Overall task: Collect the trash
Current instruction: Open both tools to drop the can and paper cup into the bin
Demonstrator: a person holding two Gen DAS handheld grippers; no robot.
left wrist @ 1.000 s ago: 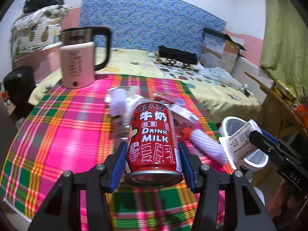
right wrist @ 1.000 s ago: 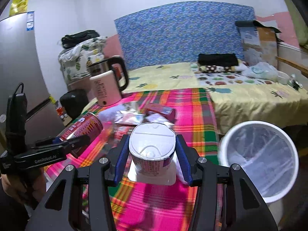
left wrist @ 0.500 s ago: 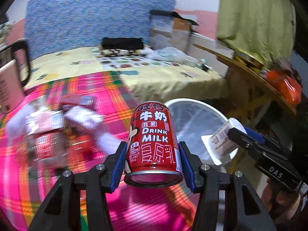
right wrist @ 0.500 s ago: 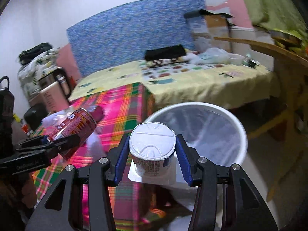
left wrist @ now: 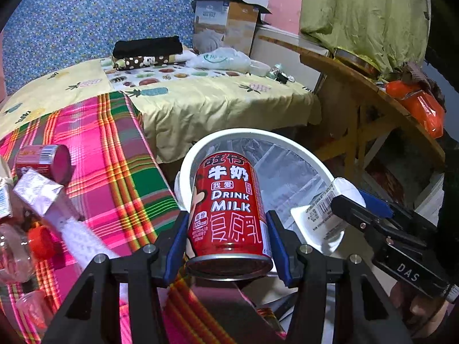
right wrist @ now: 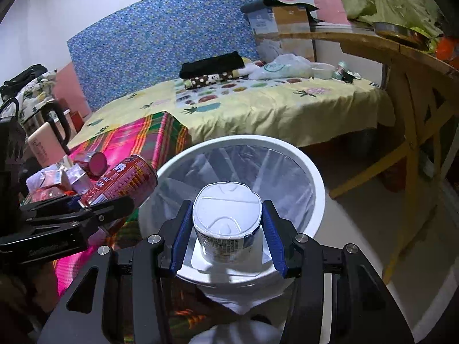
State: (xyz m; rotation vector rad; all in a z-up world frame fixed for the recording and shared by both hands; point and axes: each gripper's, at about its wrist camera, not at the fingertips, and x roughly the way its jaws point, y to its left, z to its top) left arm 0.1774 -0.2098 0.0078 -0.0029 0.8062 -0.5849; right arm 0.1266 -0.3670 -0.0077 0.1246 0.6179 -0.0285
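Your red milk can (left wrist: 228, 215) is sitting clamped upright in the left claw (left wrist: 228, 240), with the white plastic-lined round bin (left wrist: 312, 157) just ahead and below, its mouth only partly under the can. The right claw (right wrist: 226, 235) is gripping the white sealed yoghurt cup (right wrist: 226, 215) squarely over that bin (right wrist: 312, 177), so it looks nearer to letting go. Other litter is lying left of your left claw on the pink plaid desk (left wrist: 114, 154).

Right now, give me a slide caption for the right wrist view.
Right gripper holds a sealed white cup over the lined bin.
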